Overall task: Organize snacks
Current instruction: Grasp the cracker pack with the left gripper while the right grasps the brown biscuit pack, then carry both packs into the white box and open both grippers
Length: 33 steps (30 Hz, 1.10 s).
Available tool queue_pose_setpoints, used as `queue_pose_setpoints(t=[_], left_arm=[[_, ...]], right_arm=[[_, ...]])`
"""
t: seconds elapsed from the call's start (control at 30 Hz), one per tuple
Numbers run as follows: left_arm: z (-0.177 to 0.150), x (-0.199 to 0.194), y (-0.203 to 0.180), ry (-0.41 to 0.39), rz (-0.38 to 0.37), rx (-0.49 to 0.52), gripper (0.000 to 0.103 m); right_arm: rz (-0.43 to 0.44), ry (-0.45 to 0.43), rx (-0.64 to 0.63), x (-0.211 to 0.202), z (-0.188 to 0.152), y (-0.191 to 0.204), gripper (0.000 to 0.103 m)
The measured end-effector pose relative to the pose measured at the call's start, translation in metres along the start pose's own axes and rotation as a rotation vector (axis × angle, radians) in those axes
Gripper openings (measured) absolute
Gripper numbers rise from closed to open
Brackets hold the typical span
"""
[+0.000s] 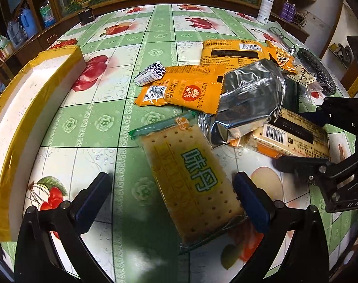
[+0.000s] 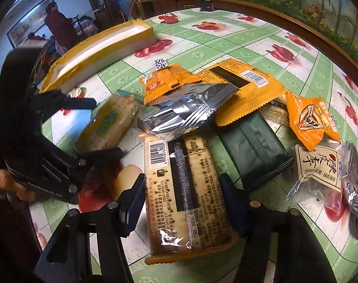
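A heap of snack packs lies on the fruit-print tablecloth. My left gripper is open around a green-lettered cracker pack; its right finger touches the pack's edge, the left finger stands apart. My right gripper has its jaws on both sides of a barcode cracker pack, touching or nearly so. That pack shows in the left wrist view, with the right gripper around it. A silver pack, orange packs and a dark green pack lie in the heap.
A long white box with yellow tape stands open at the table's left; it also shows in the right wrist view. A small purple-dotted candy, a spray bottle, glasses and a dark scrubber lie beyond. A person stands in the room behind.
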<state>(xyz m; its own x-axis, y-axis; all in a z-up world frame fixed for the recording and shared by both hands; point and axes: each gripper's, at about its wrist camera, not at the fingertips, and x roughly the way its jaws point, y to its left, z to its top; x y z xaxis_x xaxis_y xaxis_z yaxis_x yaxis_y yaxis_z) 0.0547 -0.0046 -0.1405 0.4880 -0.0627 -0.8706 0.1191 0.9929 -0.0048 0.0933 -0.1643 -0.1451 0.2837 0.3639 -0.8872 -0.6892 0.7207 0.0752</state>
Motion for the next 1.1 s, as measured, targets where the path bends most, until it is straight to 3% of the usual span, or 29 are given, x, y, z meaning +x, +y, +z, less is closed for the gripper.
queue_pose_setpoints(t=[0.13, 0.23, 0.27, 0.3, 0.47, 0.63, 0.8, 1.1], left_arm=[[0.003, 0.0, 0.004, -0.005, -0.004, 0.003, 0.102], [0.004, -0.006, 0.004, -0.04, -0.01, 0.019, 0.071], [0.005, -0.009, 0.004, -0.052, -0.011, 0.028, 0.049], [0.005, -0.01, 0.005, -0.056, -0.009, 0.035, 0.045], [-0.002, -0.018, 0.015, -0.087, -0.056, 0.027, 0.045], [-0.009, -0.037, 0.018, -0.147, -0.038, 0.055, 0.045], [-0.013, -0.053, 0.025, -0.171, -0.059, 0.04, 0.045], [-0.016, -0.074, 0.043, -0.208, -0.039, -0.003, 0.045]], right_arm=[[-0.012, -0.015, 0.04, 0.001, 0.002, 0.001, 0.062], [-0.023, -0.029, 0.08, 0.0, 0.002, -0.001, 0.058], [-0.027, -0.032, 0.094, -0.001, 0.001, -0.001, 0.058], [-0.026, -0.036, 0.11, -0.003, 0.0, -0.002, 0.057], [-0.011, -0.092, 0.192, -0.018, -0.015, -0.001, 0.056], [0.031, -0.21, 0.323, -0.05, -0.036, -0.002, 0.055], [0.126, -0.33, 0.446, -0.076, -0.051, -0.003, 0.055], [0.184, -0.416, 0.43, -0.093, -0.035, 0.024, 0.054]])
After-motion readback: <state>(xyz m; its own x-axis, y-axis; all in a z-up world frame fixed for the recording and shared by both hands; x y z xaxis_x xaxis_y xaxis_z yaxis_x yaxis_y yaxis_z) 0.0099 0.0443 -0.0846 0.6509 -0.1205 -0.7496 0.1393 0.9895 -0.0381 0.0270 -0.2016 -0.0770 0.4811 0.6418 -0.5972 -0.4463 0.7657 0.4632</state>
